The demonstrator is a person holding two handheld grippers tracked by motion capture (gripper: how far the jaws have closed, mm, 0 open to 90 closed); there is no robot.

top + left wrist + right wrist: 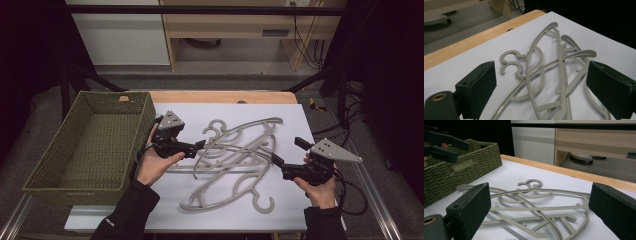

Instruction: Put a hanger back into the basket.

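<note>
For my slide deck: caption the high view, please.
Two open grippers flank tangled grey hangers beside a green basket.

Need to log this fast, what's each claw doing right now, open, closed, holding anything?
Left claw: open, holding nothing, above the grey hangers.
Right claw: open, holding nothing.

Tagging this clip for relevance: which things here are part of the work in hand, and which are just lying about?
In the job:
- grey hangers, tangled in a pile on the white sheet
- left gripper, open beside them
- right gripper, open beside them
- green woven basket, empty, likely their destination

Lying about:
- wooden cabinet behind the table
- floor cables
</note>
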